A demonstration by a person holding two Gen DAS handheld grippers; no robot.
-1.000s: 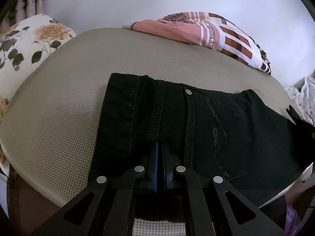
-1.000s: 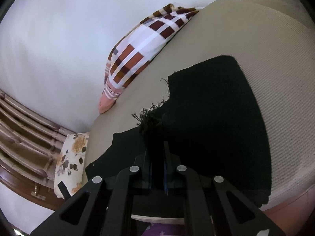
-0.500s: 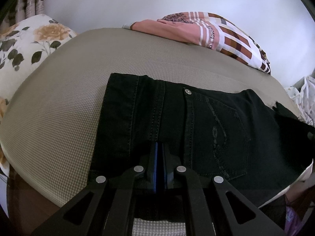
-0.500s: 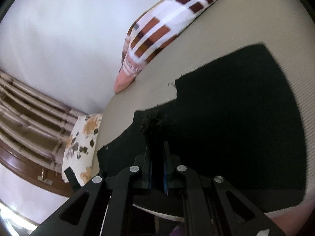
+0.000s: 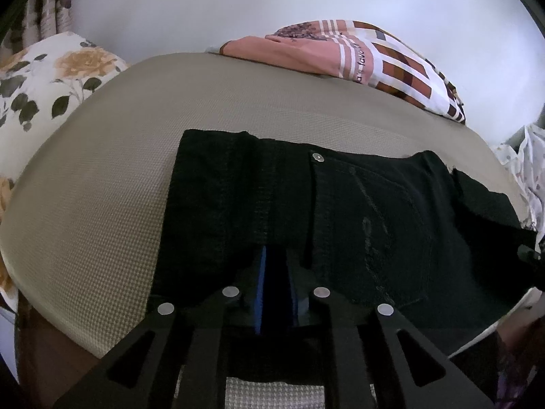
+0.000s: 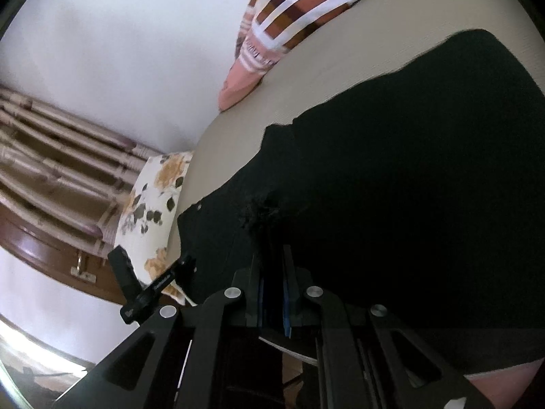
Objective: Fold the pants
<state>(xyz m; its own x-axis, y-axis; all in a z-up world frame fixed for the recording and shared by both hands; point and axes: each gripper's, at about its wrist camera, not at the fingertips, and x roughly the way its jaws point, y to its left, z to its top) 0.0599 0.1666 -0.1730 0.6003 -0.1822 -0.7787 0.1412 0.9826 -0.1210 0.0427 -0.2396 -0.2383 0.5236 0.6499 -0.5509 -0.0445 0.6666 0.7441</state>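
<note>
Black pants (image 5: 357, 211) lie on a beige mattress (image 5: 136, 156), waistband and silver button toward the wall, back pocket showing. My left gripper (image 5: 276, 255) is at the near edge of the pants; its blue-padded jaws stand slightly apart with the fabric edge between them. My right gripper (image 6: 272, 238) is shut on the frayed hem of a pant leg (image 6: 262, 211) and holds it over the rest of the pants (image 6: 408, 170). The left gripper's body (image 6: 150, 286) shows in the right wrist view.
A plaid and pink folded blanket (image 5: 357, 51) lies along the white wall at the back. A floral pillow (image 5: 44, 78) sits at the left end of the mattress. Light patterned cloth (image 5: 531, 170) lies at the right. A wooden headboard (image 6: 51, 170) stands beyond the pillow.
The right gripper has carried the frayed leg hem toward the waistband end, laying the leg over the pants. The left gripper's jaws have parted slightly.
</note>
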